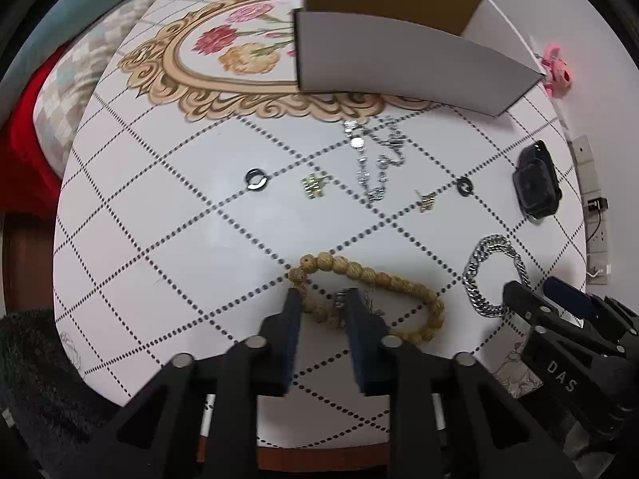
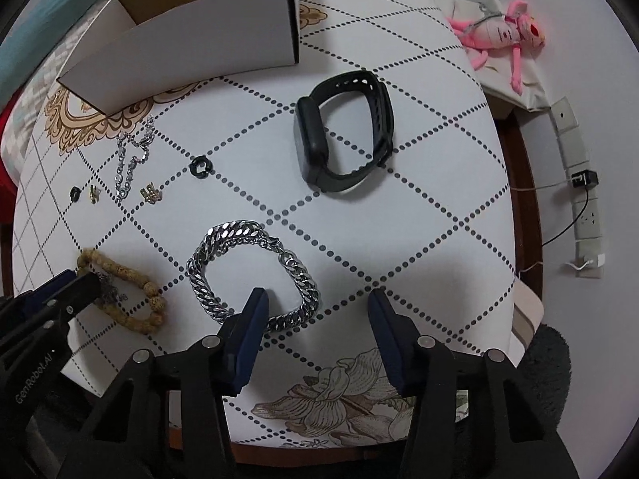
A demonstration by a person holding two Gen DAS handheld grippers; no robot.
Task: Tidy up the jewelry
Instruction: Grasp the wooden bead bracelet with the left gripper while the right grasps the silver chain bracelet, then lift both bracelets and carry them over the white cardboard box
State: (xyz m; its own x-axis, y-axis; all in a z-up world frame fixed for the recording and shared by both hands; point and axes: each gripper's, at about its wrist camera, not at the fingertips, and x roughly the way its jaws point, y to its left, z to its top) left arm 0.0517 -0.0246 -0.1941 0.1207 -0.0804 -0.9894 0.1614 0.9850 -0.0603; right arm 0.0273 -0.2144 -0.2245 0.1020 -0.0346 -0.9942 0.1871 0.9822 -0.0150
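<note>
A tan wooden bead bracelet (image 1: 383, 279) lies near the table's front; my left gripper (image 1: 321, 299) has its two fingers straddling the bracelet's left strand, partly closed, on the table. It also shows in the right wrist view (image 2: 131, 299). A silver chain bracelet (image 2: 247, 271) lies in front of my right gripper (image 2: 315, 299), which is open, its left finger resting on the chain's near side. A black smartwatch (image 2: 343, 135), a silver necklace (image 1: 375, 155), two black rings (image 1: 256, 179) (image 1: 464, 186) and two gold earrings (image 1: 313, 185) (image 1: 426, 200) lie on the table.
An open white cardboard box (image 1: 399, 60) stands at the back of the white patterned table (image 1: 159, 239). A pink plush toy (image 2: 503, 36) lies beyond the right edge. A power strip (image 2: 585, 215) hangs on the wall. A dark fuzzy rug (image 1: 36, 379) is at lower left.
</note>
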